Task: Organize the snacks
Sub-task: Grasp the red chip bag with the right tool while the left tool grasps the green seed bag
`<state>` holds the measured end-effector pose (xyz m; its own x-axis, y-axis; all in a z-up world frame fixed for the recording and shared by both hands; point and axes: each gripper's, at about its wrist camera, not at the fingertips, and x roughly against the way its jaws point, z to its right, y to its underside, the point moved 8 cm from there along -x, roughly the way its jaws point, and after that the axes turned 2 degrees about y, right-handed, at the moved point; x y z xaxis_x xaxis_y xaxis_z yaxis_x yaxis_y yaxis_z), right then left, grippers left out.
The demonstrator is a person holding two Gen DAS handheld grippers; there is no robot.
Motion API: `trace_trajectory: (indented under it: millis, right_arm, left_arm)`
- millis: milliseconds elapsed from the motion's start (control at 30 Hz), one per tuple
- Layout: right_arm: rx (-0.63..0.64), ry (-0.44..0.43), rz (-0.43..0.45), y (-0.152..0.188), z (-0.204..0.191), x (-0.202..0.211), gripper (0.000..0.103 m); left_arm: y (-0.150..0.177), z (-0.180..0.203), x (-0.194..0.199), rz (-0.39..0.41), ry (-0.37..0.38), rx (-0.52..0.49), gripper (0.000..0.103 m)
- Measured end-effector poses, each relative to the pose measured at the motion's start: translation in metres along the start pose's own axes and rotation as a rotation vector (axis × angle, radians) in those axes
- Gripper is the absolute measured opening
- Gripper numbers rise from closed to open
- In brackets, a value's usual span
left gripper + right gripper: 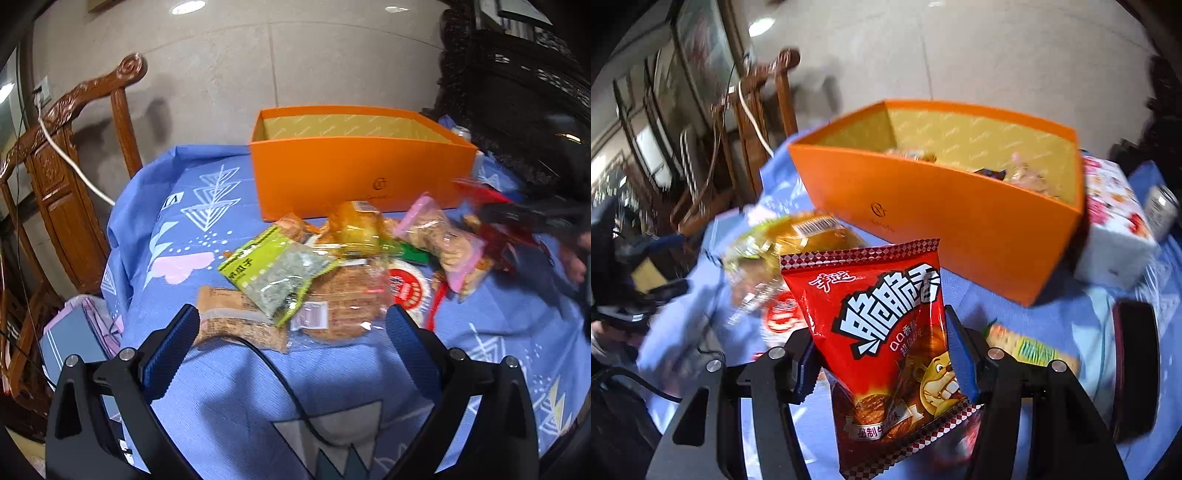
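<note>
An open orange box [354, 173] stands at the back of the blue cloth; in the right wrist view the box [960, 229] holds a few wrapped snacks [1015, 173]. A pile of snacks lies in front of it: a green seed packet [273, 273], a round cake in clear wrap [343, 302], a brown bar [229, 317], a yellow bun [354, 225] and a pink-edged bag [443, 243]. My left gripper [291, 328] is open and empty just before the pile. My right gripper [879, 354] is shut on a red snack bag [886, 332], held above the cloth; it shows blurred in the left wrist view [495, 221].
A carved wooden chair [66, 184] stands left of the table with a white cable on it. A white patterned box [1112, 221] and a can [1163, 210] sit right of the orange box. A dark round object [1134, 369] and a yellow-green packet [1030, 347] lie at the right.
</note>
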<state>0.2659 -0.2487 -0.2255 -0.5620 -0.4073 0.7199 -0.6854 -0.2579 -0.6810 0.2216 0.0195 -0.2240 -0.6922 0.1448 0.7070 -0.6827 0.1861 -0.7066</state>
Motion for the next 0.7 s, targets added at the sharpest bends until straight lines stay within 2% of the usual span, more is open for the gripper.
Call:
trace_trajectory:
  millis: [100,300,467,533,600,633,700]
  right_arm:
    - [-0.05,0.01,0.032,0.018,-0.012,0.018,0.06]
    - [-0.169,0.023,0.039,0.058,-0.033,0.03,0.06]
    - [-0.25,-0.016,0.051,0.076,-0.046,0.033,0.06]
    - [-0.268,-0.019,0.054,0.077,-0.048,0.032,0.06]
    - [-0.284,-0.017,0.06,0.08,-0.05,0.032,0.06]
    - [-0.289,-0.014,0.062,0.081,-0.05,0.032,0.06]
    - [-0.296,-0.014,0.064,0.083,-0.051,0.032,0.06]
  left_arm:
    - [-0.006,-0.013,-0.017,-0.031,-0.008,0.076,0.099]
    - [-0.026,-0.046,-0.069,-0.108,-0.026,0.345,0.099]
    - [-0.022,-0.053,-0.112,-0.221,-0.059,0.427,0.099]
    - [-0.021,-0.05,-0.119,-0.237,-0.091,0.395,0.099]
    - [-0.019,-0.045,-0.12,-0.237,-0.101,0.354,0.094]
    - [-0.019,-0.043,-0.12,-0.229,-0.105,0.337,0.079]
    - [-0.018,-0.042,-0.117,-0.218,-0.113,0.319,0.067]
